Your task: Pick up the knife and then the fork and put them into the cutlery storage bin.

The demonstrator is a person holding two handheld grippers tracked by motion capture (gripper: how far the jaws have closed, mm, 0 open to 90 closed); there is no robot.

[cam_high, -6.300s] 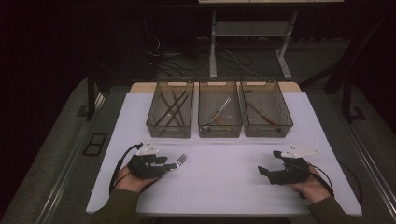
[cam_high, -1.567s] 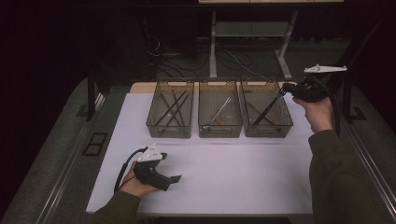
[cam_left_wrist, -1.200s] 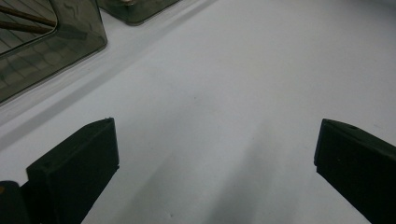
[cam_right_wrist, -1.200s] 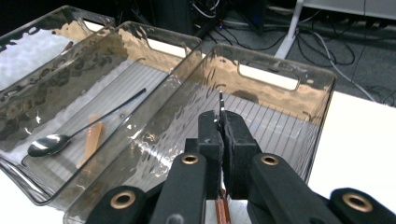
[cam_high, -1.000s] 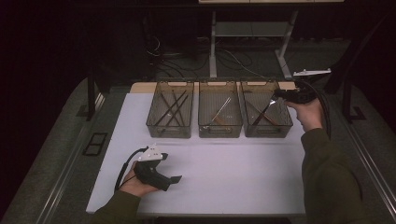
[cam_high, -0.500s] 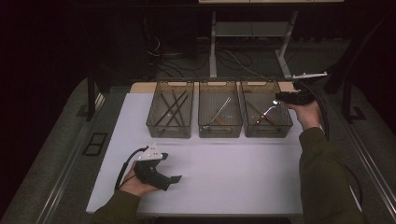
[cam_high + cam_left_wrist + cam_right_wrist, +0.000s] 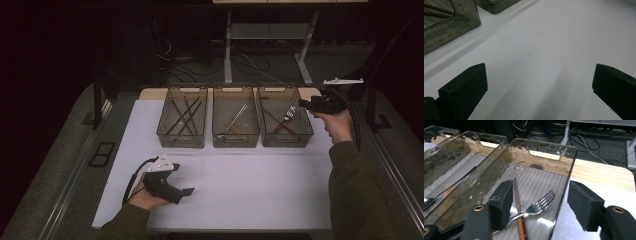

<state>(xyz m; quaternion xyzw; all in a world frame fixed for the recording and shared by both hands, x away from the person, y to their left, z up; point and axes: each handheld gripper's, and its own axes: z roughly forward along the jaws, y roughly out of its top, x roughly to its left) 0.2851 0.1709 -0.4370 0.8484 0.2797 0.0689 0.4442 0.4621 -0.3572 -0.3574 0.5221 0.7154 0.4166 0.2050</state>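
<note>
High view: three clear bins in a row at the far side of the white table; each hand carries a tool.
Right tool: held over the right rim of the right bin. Its jaws have just been opening and stand apart, with nothing pressed between the pads in the right gripper view.
Fork: lies inside the right bin, tines toward the far end, resting across a brown-handled utensil and free of the jaws.
Left tool: rests low on the near left of the table, jaws wide and empty, bare table between them in the left gripper view.
Other bins: left bin holds dark sticks; middle bin holds a light utensil.
Done, as I judge: the fork is dropped into its bin.
Left: drawing the right tool back; no loose cutlery can be seen on the table.
</note>
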